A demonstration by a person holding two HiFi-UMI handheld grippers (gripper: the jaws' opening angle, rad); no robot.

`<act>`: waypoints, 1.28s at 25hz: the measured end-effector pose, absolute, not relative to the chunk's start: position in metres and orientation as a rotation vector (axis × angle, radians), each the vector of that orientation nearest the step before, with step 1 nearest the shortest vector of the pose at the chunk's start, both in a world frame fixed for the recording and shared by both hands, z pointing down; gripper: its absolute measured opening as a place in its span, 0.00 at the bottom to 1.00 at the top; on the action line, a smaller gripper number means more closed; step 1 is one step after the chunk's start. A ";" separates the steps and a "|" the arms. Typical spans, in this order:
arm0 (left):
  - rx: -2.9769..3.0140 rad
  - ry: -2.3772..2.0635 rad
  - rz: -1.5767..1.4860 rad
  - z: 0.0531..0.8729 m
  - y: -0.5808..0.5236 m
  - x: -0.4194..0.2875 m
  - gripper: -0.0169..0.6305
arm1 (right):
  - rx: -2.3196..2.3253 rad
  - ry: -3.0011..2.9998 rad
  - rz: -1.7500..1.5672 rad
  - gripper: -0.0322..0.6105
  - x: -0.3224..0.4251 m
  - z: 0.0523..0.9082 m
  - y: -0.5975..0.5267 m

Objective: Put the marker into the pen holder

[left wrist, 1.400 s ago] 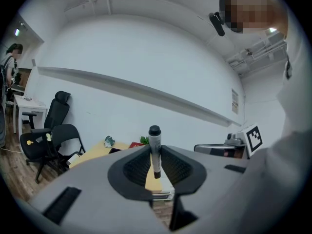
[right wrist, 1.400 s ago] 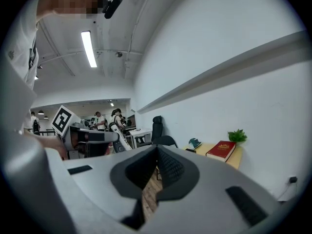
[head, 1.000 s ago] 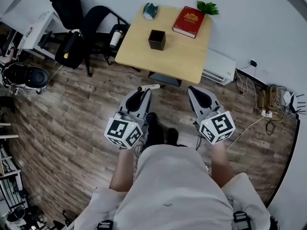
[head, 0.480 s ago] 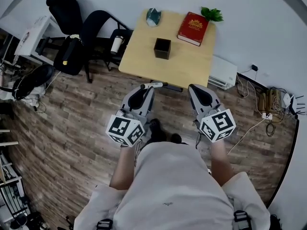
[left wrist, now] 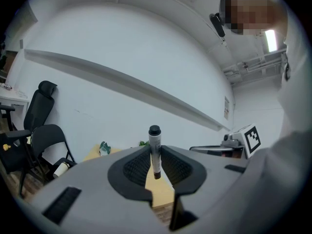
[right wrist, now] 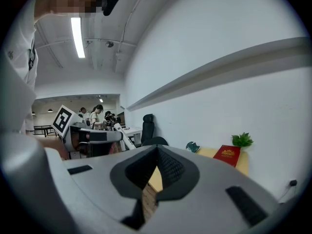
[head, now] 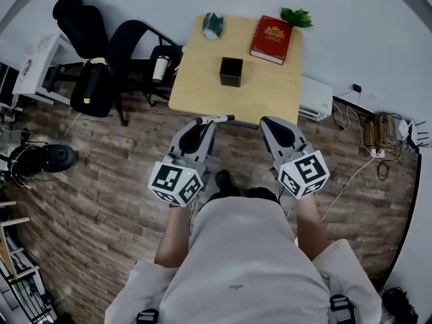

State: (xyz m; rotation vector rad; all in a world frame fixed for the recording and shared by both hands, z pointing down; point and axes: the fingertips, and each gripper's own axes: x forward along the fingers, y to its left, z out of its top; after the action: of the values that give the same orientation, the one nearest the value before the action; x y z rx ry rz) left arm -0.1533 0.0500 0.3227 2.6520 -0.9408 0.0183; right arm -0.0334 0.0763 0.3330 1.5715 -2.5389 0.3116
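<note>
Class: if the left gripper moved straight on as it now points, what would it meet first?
Probably the near edge of the table, ahead of the left gripper and its marker; height is unclear.

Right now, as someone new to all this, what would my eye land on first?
The left tool grips a marker crosswise between its jaws. Ahead sits a wooden table with a black pen holder near its middle and a red book at the far edge.
</note>
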 end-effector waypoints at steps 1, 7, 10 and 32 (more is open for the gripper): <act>2.657 -0.927 0.021 0.324 0.048 -0.155 0.13 | 1.577 -2.534 0.315 0.05 -0.036 0.334 0.075; 2.657 -0.881 0.029 0.331 0.031 -0.154 0.13 | 1.594 -2.509 0.330 0.05 -0.042 0.339 0.064; 2.659 -0.857 0.038 0.333 0.025 -0.147 0.12 | 1.613 -2.495 0.345 0.05 -0.037 0.340 0.059; 2.599 -1.009 0.086 0.343 -0.062 -0.102 0.13 | 1.430 -2.594 0.391 0.05 0.004 0.355 -0.045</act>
State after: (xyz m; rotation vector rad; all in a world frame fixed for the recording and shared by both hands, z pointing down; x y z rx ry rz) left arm -0.1020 -0.0616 0.3428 2.5992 -1.0087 0.0864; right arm 0.0044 -0.0451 0.3547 1.4297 -2.5942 0.3908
